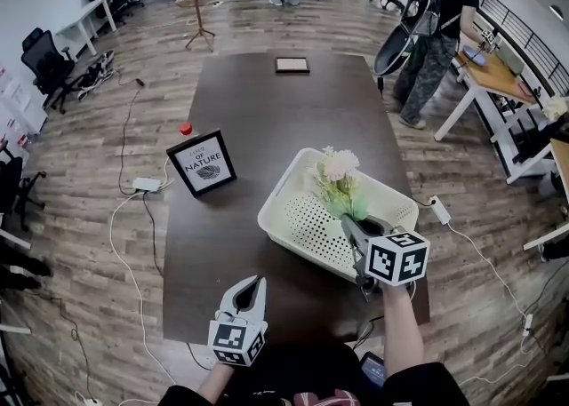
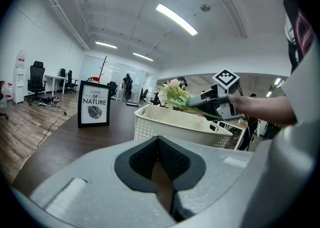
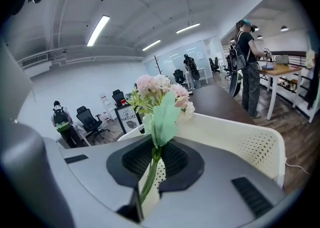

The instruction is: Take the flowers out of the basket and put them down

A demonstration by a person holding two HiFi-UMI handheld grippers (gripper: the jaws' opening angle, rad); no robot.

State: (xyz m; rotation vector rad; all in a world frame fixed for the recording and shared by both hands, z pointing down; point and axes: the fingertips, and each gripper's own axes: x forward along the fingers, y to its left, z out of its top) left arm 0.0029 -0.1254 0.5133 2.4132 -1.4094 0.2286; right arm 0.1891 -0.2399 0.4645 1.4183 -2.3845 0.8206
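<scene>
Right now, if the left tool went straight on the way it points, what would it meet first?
Probably the white basket, its near wall; tilted slightly down, the left tool might touch the table first.

A long dark wooden table (image 1: 267, 111) stands on a plank floor. A white perforated basket (image 1: 302, 222) sits on its near right part, turned at an angle and reaching the table's right edge. A black-framed sign (image 1: 203, 163) stands upright near the left edge, apart from the basket. A flat dark rectangular thing (image 1: 292, 65) lies at the far end.
</scene>
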